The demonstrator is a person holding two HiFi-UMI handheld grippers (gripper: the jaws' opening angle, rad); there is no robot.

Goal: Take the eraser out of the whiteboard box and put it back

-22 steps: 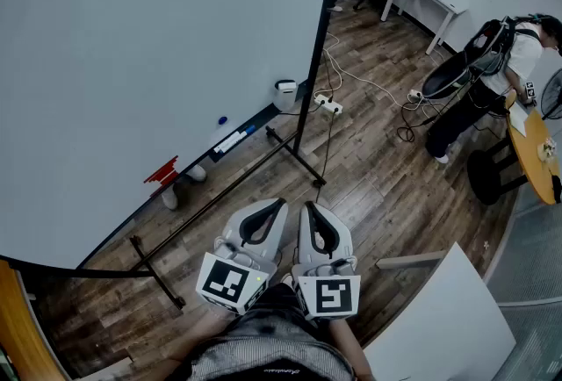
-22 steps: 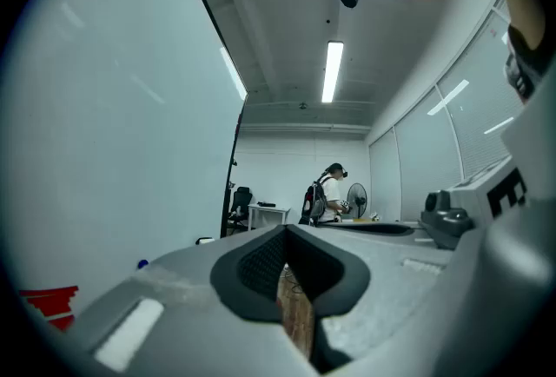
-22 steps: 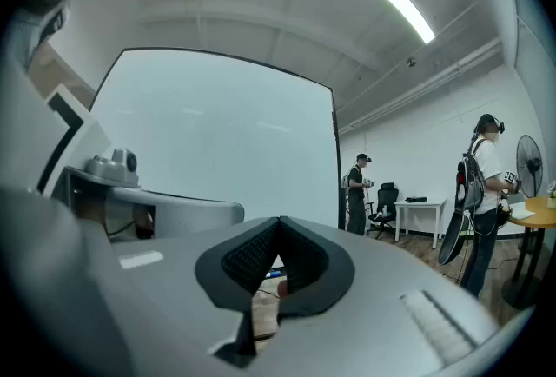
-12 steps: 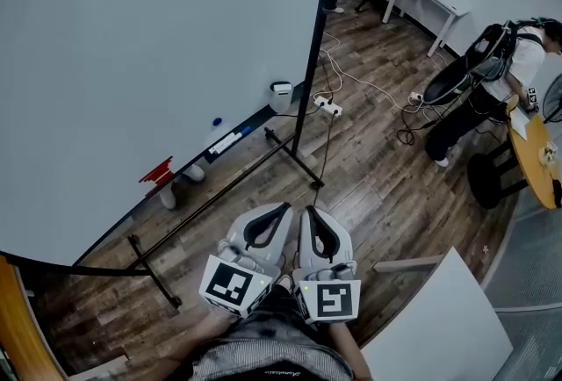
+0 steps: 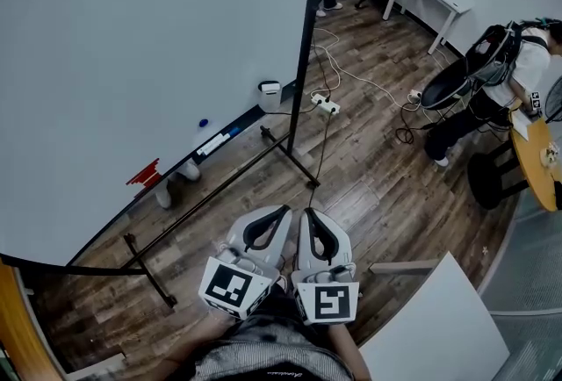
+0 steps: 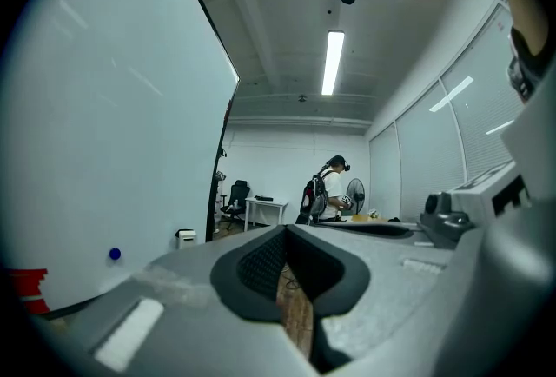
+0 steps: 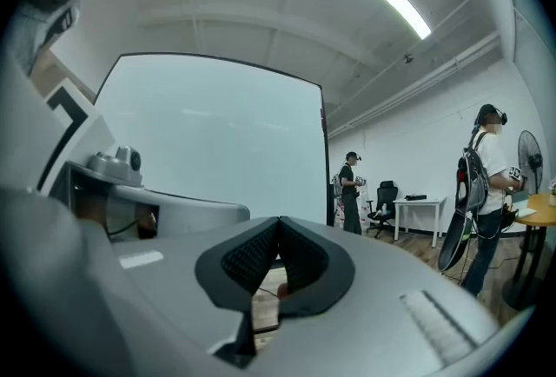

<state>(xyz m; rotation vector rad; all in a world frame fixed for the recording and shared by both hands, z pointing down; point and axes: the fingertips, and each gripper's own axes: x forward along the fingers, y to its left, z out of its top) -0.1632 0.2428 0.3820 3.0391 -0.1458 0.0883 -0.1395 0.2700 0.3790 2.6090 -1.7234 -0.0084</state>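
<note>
The big whiteboard (image 5: 132, 46) fills the left of the head view. Along its bottom tray (image 5: 189, 161) lie a small white box (image 5: 269, 95) at the right end, a blue magnet (image 5: 204, 122), a white and blue piece (image 5: 215, 142) and a red piece (image 5: 143, 175). I cannot make out the eraser. My left gripper (image 5: 283, 210) and right gripper (image 5: 307, 212) hang side by side low in the middle, well short of the board, both shut and empty. The left gripper view shows the white box (image 6: 186, 237) and the magnet (image 6: 115, 254) far ahead.
The board's black stand legs (image 5: 219, 195) cross the wooden floor. A power strip with cables (image 5: 327, 104) lies behind it. A person with a backpack (image 5: 492, 81) stands by a round table (image 5: 536, 151) at right. A white panel (image 5: 439, 327) lies at lower right.
The head view has swung, so the board's tray and its pieces have slid left and up in the picture. Both grippers stay together, shut, in the same place.
</note>
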